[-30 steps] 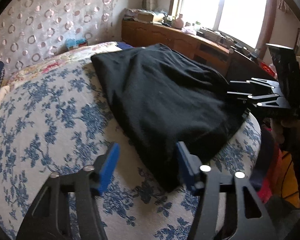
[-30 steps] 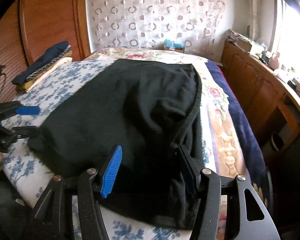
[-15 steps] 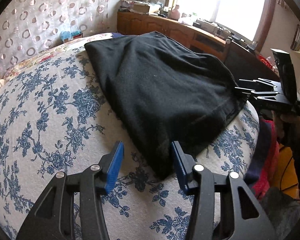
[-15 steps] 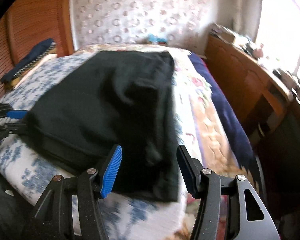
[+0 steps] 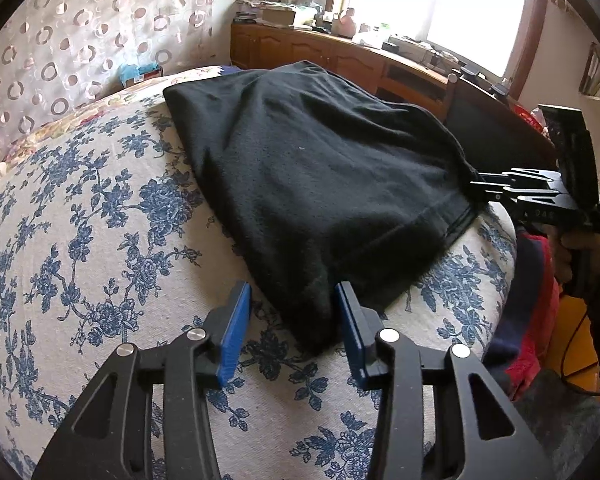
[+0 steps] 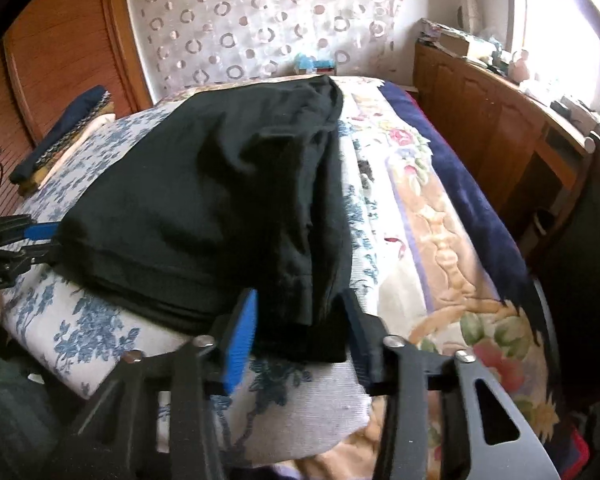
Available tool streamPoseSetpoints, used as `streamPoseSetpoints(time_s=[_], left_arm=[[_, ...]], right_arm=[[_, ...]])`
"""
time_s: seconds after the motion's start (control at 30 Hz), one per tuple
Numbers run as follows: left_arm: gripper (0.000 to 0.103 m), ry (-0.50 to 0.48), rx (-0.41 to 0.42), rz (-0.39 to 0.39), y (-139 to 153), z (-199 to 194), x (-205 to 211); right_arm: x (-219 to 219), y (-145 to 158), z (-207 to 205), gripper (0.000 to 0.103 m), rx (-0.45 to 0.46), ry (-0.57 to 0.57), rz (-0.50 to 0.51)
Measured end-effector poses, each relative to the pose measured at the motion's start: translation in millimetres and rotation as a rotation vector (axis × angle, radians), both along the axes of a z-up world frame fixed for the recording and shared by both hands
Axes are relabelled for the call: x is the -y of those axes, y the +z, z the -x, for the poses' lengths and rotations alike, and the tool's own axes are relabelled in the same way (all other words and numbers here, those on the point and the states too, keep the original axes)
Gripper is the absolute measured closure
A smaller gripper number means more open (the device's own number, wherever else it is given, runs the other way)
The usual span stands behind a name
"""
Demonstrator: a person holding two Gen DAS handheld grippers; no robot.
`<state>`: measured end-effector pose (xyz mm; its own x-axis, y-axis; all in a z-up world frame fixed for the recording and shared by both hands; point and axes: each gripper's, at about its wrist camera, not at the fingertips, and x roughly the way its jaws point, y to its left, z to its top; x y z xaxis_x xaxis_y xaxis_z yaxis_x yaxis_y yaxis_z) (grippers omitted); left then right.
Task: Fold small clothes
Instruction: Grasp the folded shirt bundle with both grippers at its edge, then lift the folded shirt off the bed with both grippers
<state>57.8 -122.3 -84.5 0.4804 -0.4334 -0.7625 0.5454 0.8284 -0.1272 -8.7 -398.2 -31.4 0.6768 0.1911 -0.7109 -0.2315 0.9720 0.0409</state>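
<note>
Black garment (image 5: 320,184) spread on the floral bedspread (image 5: 80,240). Left gripper (image 5: 292,316), at 6 o'clock, is closing around the near corner, pads not yet pressing. Right gripper (image 6: 300,320) is closing on the opposite corner, contact unclear. Compared with a second ago, both jaws are narrower and nearer the hem: a two-corner grasp for folding seems imminent

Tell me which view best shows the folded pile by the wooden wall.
The right wrist view: the folded pile lies whole at the bed's far left edge, navy piece on top. The left wrist view catches only a dark sliver at its left border.
</note>
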Motion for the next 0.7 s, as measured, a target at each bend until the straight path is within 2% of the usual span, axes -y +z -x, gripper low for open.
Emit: streamPoseSetpoints(time_s=[0.1, 0.13, 0.17, 0.23, 0.3, 0.5, 0.7], left_arm=[[0.060, -0.003, 0.000, 0.005, -1, -1, 0], [0.067, -0.005, -0.001, 0.009, -1, -2, 0], [0.073, -0.007, -0.004, 0.013, -1, -3, 0], [0.090, -0.020, -0.024, 0.028, 0, -5, 1], [0.097, -0.021, -0.006, 0.026, 5, -4, 2], [0.098, 0.011, 0.123, 0.108, 60, -20, -5], [0.098, 0.064, 0.183, 0.128, 96, -75, -9]], right_arm=[[1, -1, 0, 0.082, -0.007, 0.018, -0.031], [1, -1, 0, 0.090, -0.011, 0.031, -0.046], [2, -2, 0, 0.090, -0.012, 0.034, -0.051], [2, -2, -1, 0.093, -0.008, 0.043, -0.065], [5, 2, 1, 0.094, 0.021, 0.053, -0.103], [10, 38, -1, 0.094, 0.151, 0.060, -0.160], [16, 73, -36, 0.094, 0.246, 0.051, -0.207]])
